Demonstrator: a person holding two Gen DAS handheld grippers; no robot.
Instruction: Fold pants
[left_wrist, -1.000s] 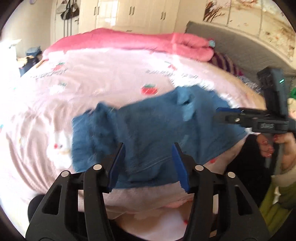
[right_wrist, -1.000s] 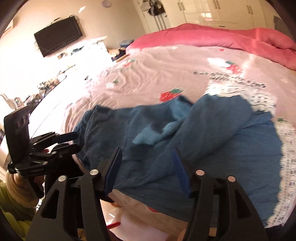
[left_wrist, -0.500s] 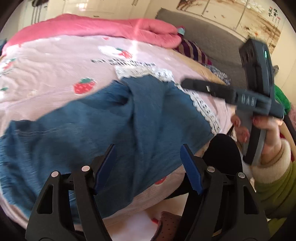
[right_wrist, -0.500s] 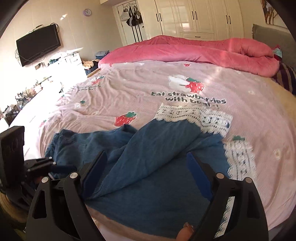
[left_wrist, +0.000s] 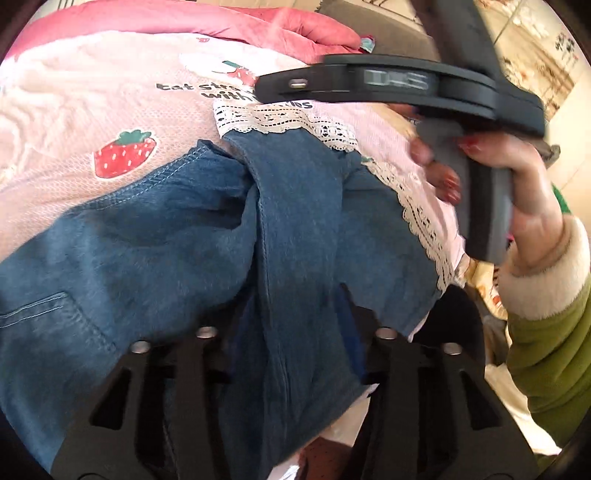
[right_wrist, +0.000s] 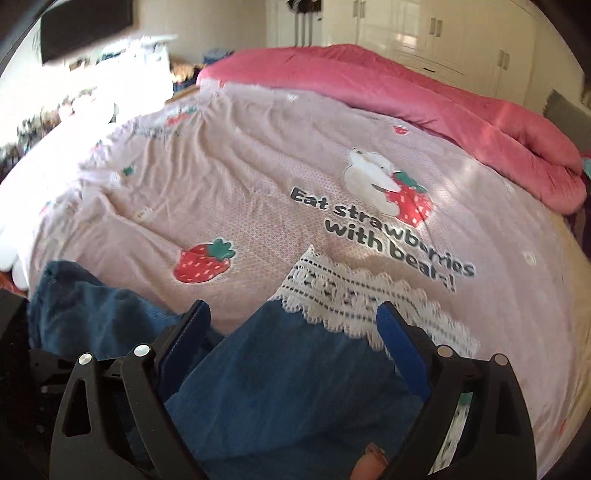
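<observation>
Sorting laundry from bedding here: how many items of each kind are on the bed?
Denim pants: 1
Pink printed sheet: 1
Pink quilt: 1
Total: 3

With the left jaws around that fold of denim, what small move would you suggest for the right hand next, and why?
Probably lower the right gripper onto the lace-trimmed hem just ahead and close. Its jaws have just been opening and stand wide with nothing pinched, while the left gripper has just closed on a ridge of the pants; a second hold would let the leg be lifted.
</observation>
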